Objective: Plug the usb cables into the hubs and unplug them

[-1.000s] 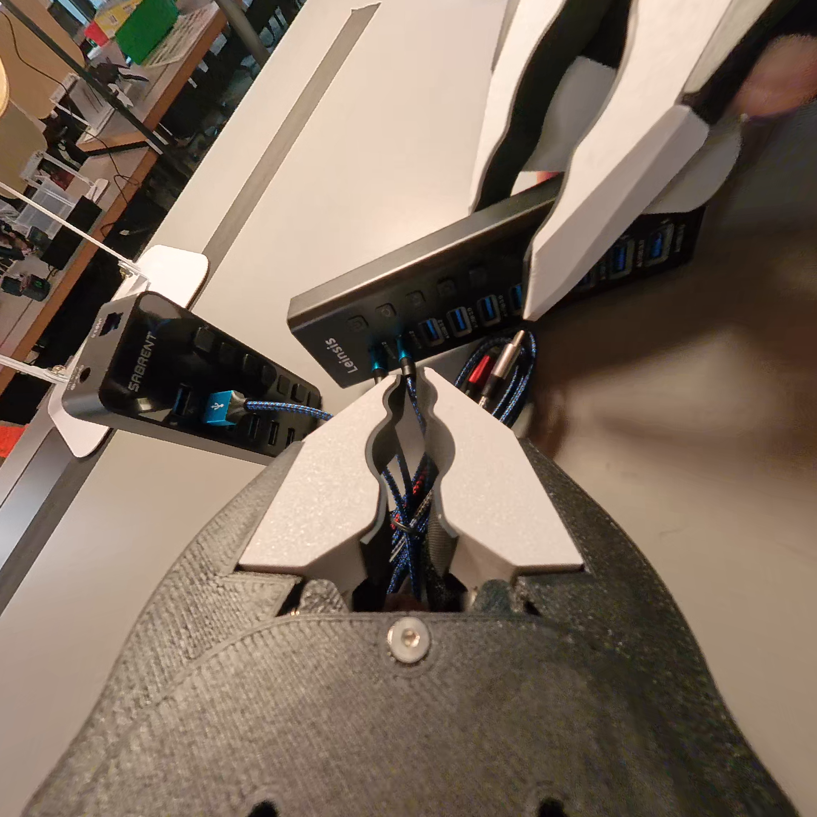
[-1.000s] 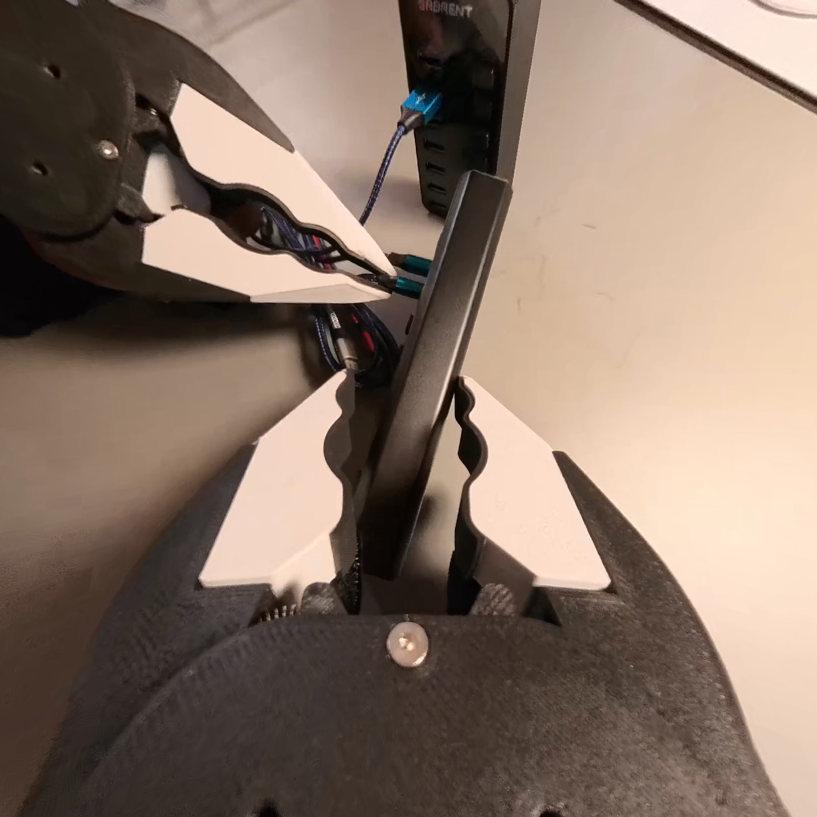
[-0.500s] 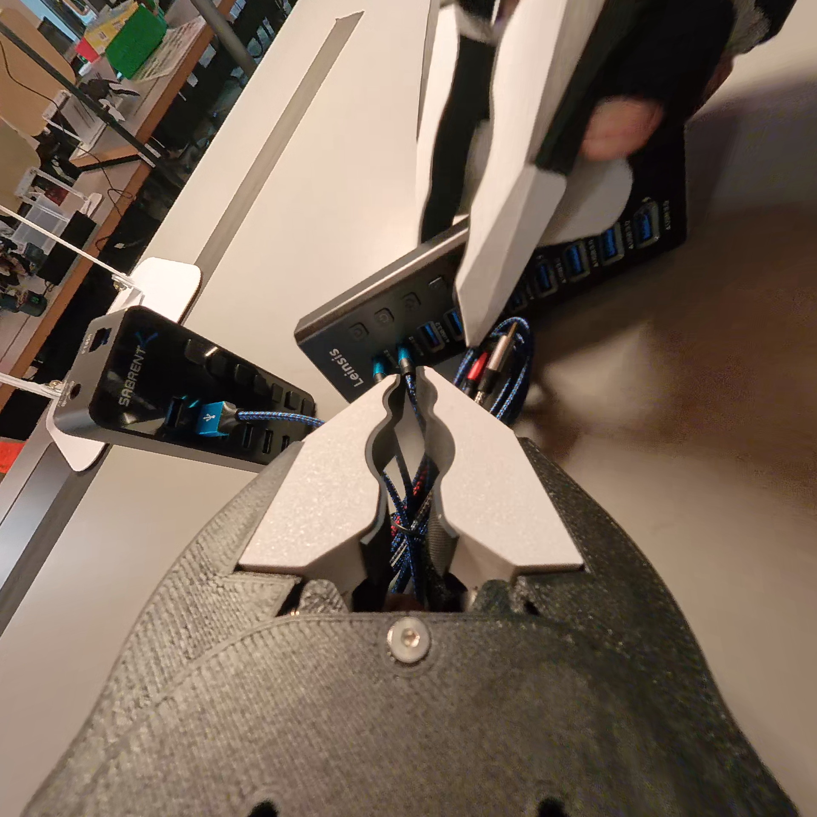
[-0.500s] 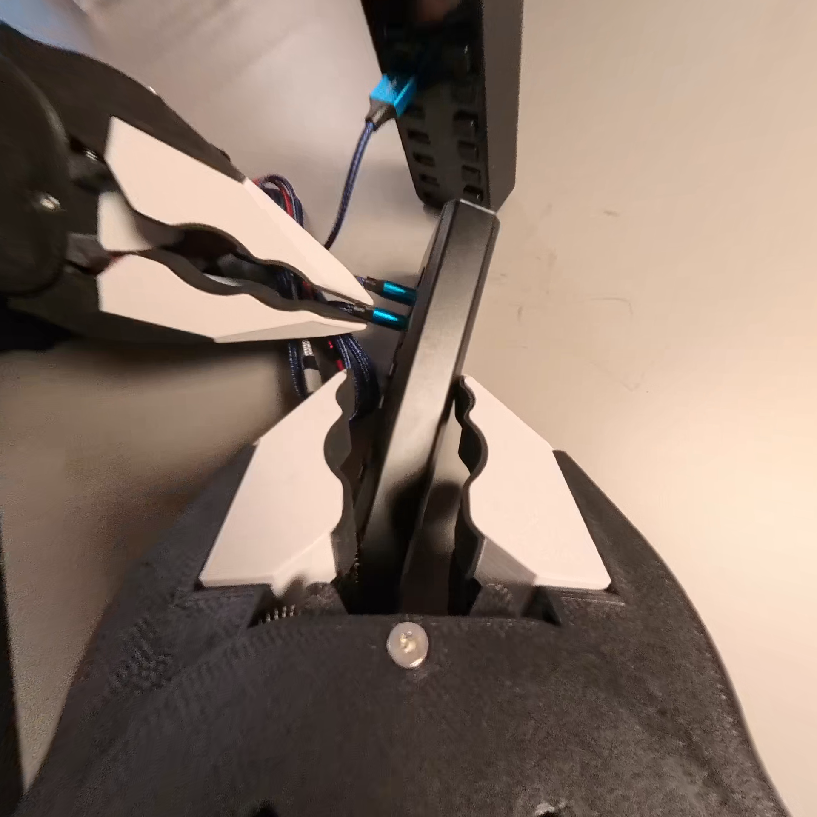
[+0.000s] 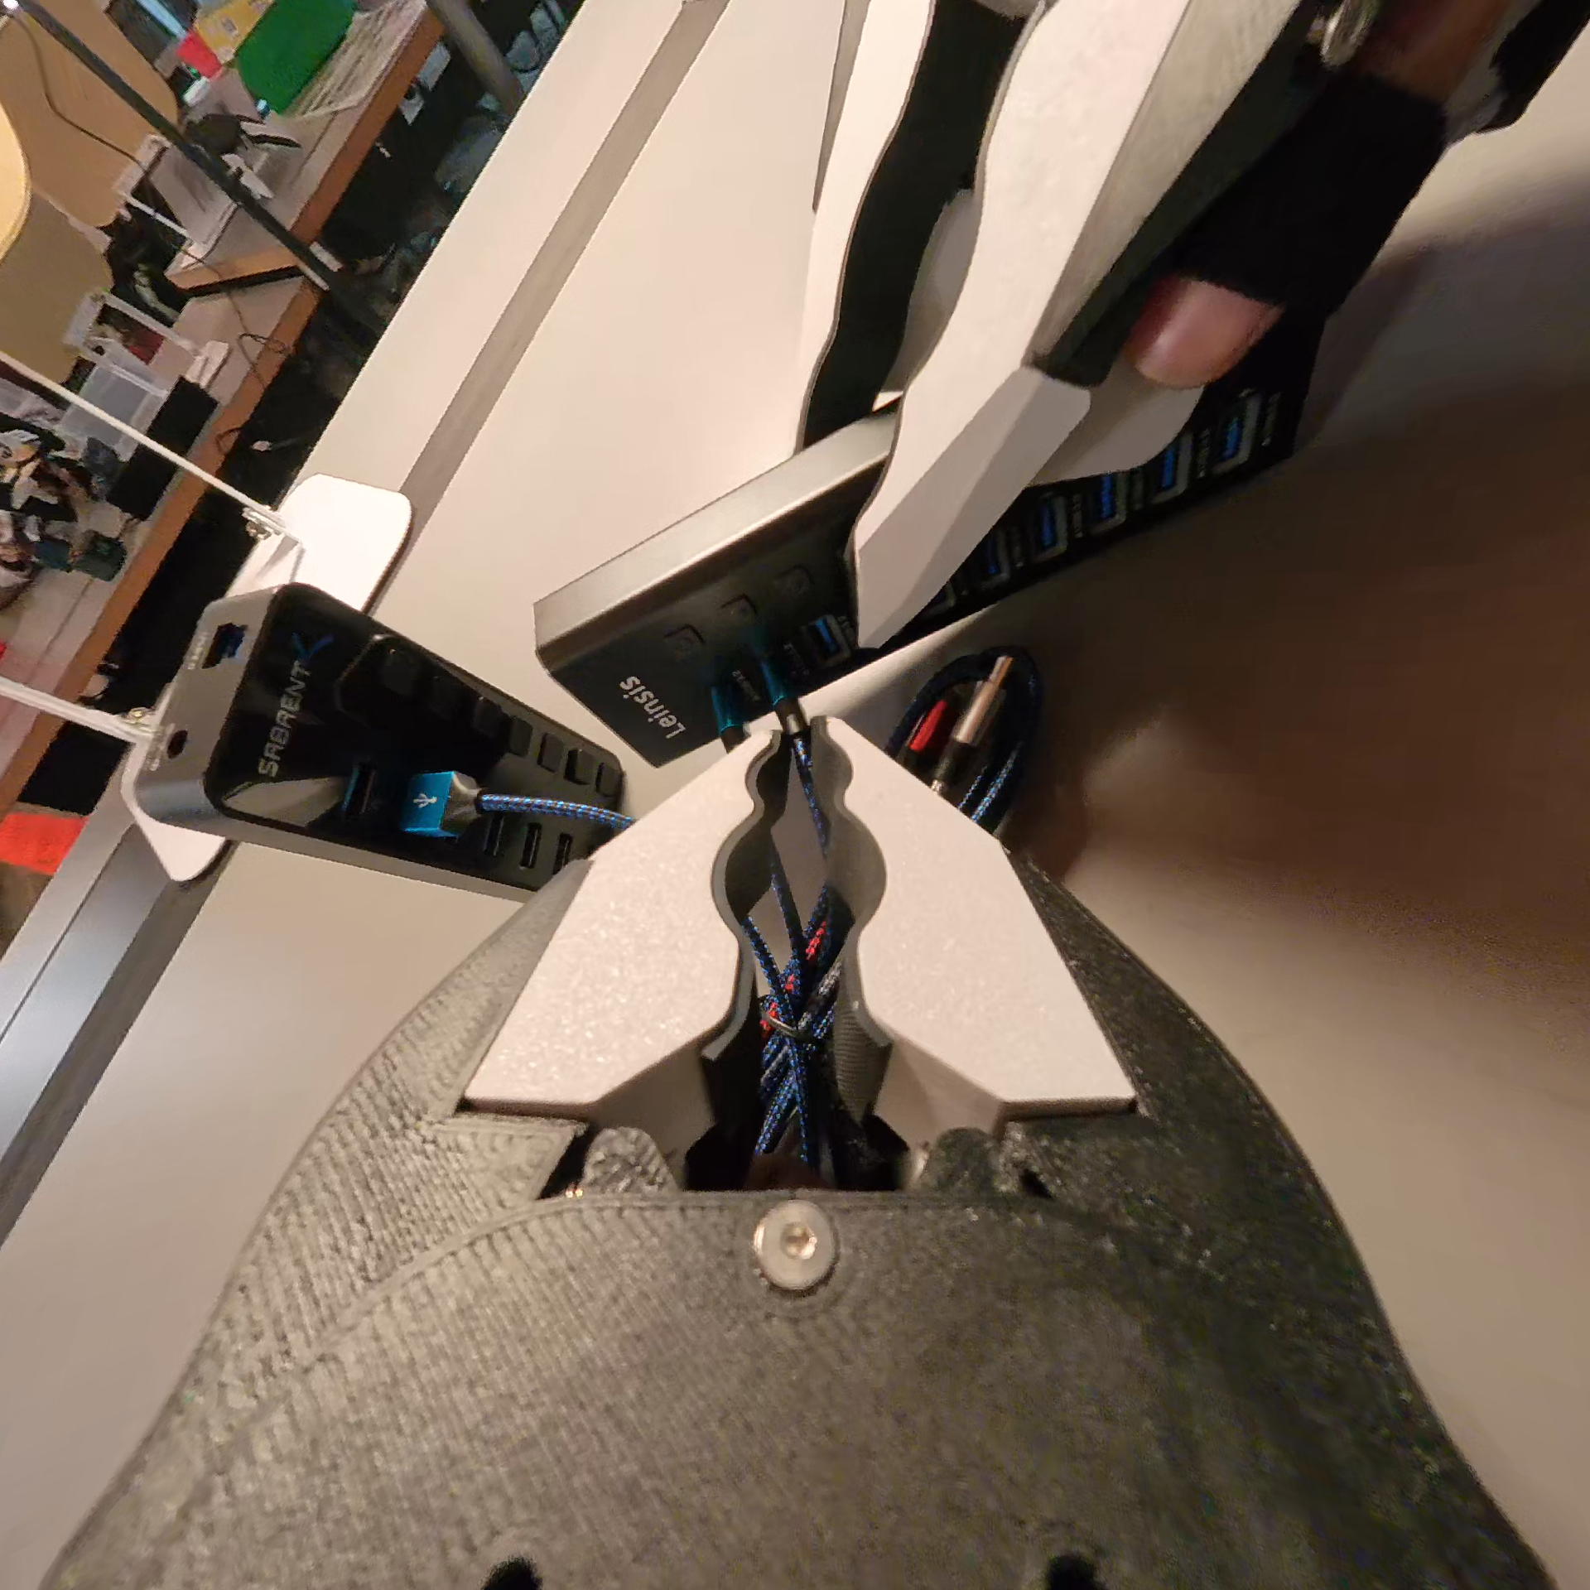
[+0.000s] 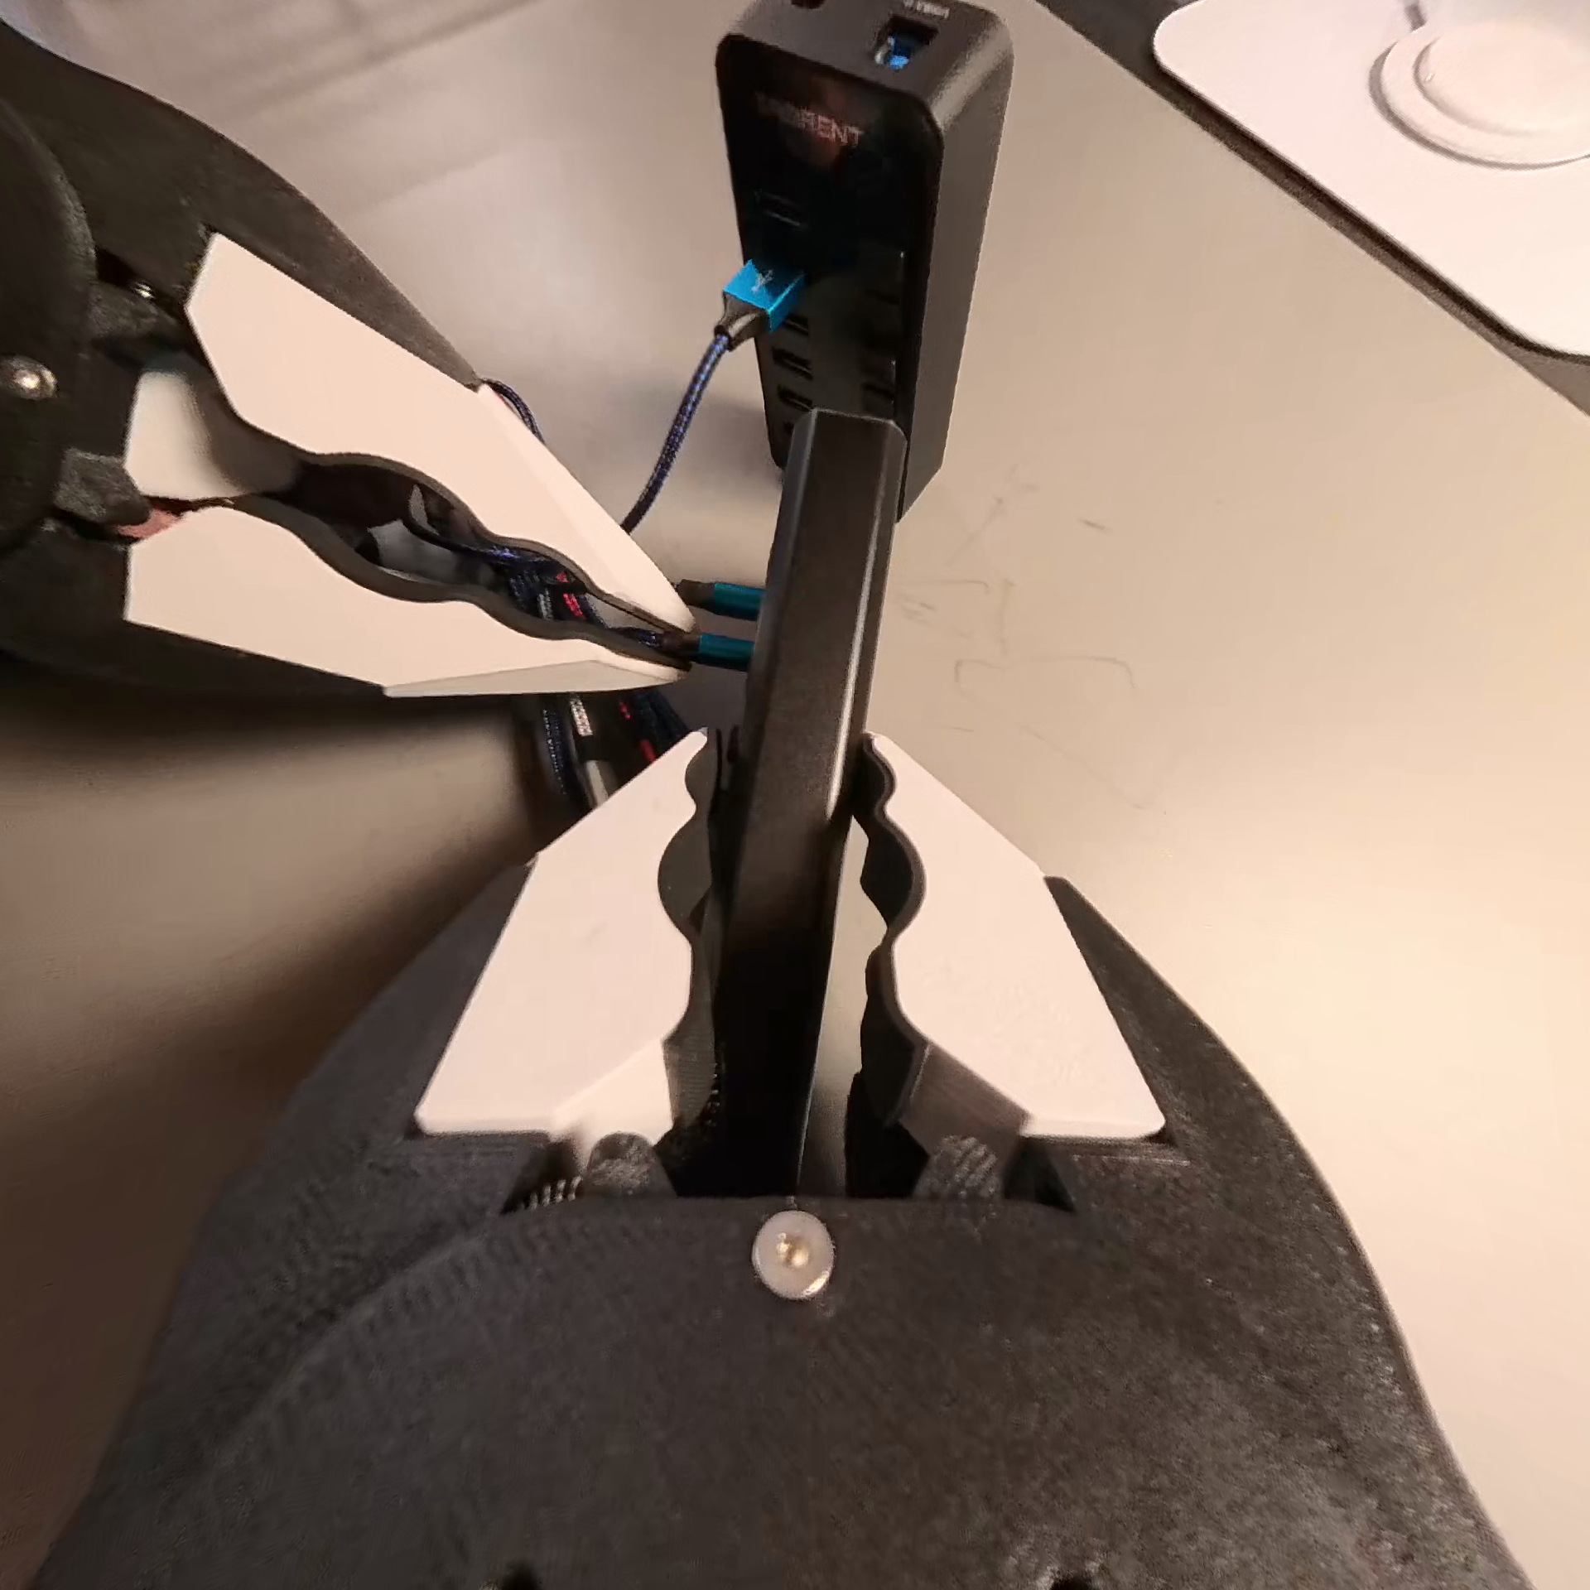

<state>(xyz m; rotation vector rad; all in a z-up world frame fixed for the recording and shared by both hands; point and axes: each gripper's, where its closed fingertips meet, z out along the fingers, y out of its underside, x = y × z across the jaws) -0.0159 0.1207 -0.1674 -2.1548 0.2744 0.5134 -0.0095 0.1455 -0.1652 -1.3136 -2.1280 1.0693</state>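
My left gripper (image 5: 796, 731) is shut on a blue braided usb cable (image 5: 809, 804) just behind its teal plug (image 5: 768, 680). That plug and a second teal plug (image 5: 731, 705) sit in end ports of a flat black hub (image 5: 688, 568). My right gripper (image 6: 787, 740) is shut on this flat hub (image 6: 817, 602) and holds it on edge on the table. In the right wrist view the left gripper (image 6: 680, 641) sits at the two plugs (image 6: 727, 647). A second glossy black hub (image 5: 344, 731) lies to the left with a blue plug (image 5: 430, 800) in it.
A loose coil of braided cables (image 5: 972, 740) lies beside the flat hub. The second hub (image 6: 860, 215) stands just beyond the flat hub. A white stand base (image 6: 1377, 129) is at the far right. The pale table (image 6: 1204, 602) spreads to the right. Less than 4 cm separates the two grippers' tips.
The right gripper has shifted with the flat hub, and the second hub shows more fully beyond it. My left gripper stays shut on the cable. Both teal plugs stay in the hub.
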